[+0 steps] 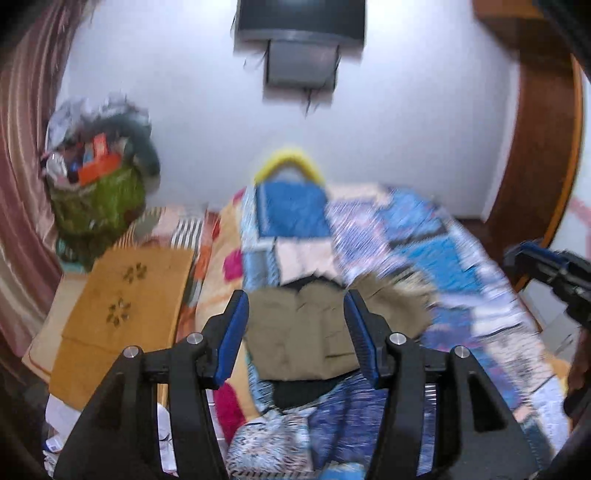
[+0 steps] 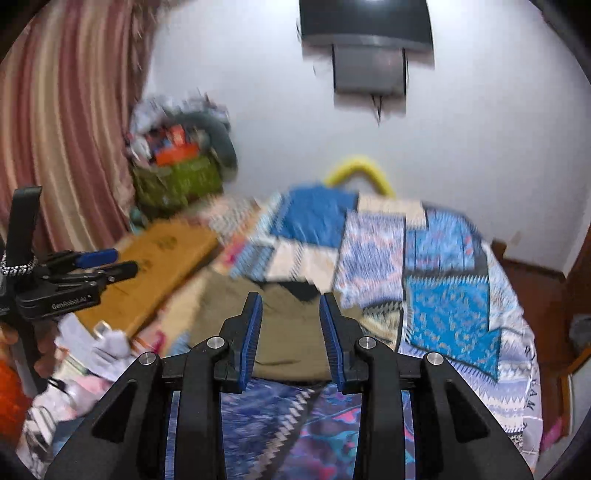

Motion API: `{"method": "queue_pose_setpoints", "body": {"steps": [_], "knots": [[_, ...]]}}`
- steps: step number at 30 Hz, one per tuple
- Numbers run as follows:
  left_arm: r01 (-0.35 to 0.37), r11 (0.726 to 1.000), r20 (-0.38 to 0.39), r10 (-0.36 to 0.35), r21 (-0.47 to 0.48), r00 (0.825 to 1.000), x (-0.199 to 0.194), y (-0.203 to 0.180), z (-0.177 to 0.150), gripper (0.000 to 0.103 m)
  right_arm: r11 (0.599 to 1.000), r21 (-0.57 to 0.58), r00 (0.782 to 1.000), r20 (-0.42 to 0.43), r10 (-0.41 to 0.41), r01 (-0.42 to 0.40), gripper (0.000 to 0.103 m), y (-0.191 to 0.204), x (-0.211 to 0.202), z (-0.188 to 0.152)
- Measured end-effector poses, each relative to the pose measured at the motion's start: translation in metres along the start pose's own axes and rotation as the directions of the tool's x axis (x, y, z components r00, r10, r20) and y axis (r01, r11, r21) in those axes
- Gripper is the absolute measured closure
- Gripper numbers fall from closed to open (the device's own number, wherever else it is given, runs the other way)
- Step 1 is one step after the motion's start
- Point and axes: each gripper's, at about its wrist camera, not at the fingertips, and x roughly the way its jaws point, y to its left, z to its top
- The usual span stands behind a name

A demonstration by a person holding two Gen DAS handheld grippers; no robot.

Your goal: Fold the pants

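White wall [image 1: 406,129], striped curtain [image 1: 26,166] – bed under patchwork quilt [image 2: 443,295]

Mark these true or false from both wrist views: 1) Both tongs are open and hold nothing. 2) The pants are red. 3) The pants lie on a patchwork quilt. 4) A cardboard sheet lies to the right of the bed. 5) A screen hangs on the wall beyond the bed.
1) Both the left tongs and right tongs are open and hold nothing. True.
2) The pants are red. False: they are olive-brown.
3) The pants lie on a patchwork quilt. True.
4) A cardboard sheet lies to the right of the bed. False: it is on the left in both views.
5) A screen hangs on the wall beyond the bed. True.
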Motion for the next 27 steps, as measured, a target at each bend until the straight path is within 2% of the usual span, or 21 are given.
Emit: {"method": "queue_pose_setpoints", "body": {"steps": [3, 5, 7, 12, 15, 16, 20, 23, 27], "knots": [[0.009, 1.0, 0.106, -0.012, 0.03, 0.994, -0.058, -0.017, 0.004, 0.049, 1.0, -0.005, 0.995, 0.103, 0.015, -0.014, 0.074, 0.016, -0.043, 0.004], [0.009, 0.999, 0.176, -0.017, 0.046, 0.984, -0.095, -0.027, 0.002, 0.046, 1.0, -0.019, 0.986, 0.168, 0.019, -0.016, 0.074, 0.03, -0.073, 0.004], [0.012, 0.998, 0.238, -0.025, 0.055, 0.971, -0.128, -0.037, -0.005, 0.038, 0.999, -0.044, 0.975, 0.224, 0.007, 0.003, 0.074, 0.042, -0.097, 0.002], [0.013, 0.998, 0.337, -0.032, 0.06, 0.941, -0.183, -0.051, -0.02, 0.027, 0.998, -0.059, 0.948, 0.318, -0.014, 0.034, 0.071, 0.067, -0.141, -0.009], [0.021, 0.998, 0.373, -0.042, 0.058, 0.927, -0.204, -0.056, -0.03, 0.016, 0.999, -0.027, 0.945, 0.326, -0.017, 0.028, 0.052, 0.068, -0.145, -0.016], [0.027, 0.998, 0.38, -0.047, 0.057, 0.924, -0.21, -0.058, -0.033, 0.012, 0.999, -0.018, 0.944, 0.328, -0.023, 0.031, 0.042, 0.067, -0.145, -0.017], [0.015, 0.999, 0.392, -0.034, 0.051, 0.919, -0.225, -0.061, -0.043, 0.001, 0.998, 0.033, 0.941, 0.335, -0.053, 0.044, 0.016, 0.065, -0.147, -0.023], [0.009, 0.999, 0.388, -0.028, 0.05, 0.921, -0.228, -0.062, -0.047, 0.0, 0.996, 0.052, 0.936, 0.343, -0.082, 0.068, 0.002, 0.067, -0.152, -0.024], [0.005, 0.999, 0.378, -0.021, 0.046, 0.926, -0.225, -0.061, -0.051, 0.0, 0.995, 0.061, 0.932, 0.351, -0.094, 0.078, 0.0, 0.07, -0.161, -0.027]]}}
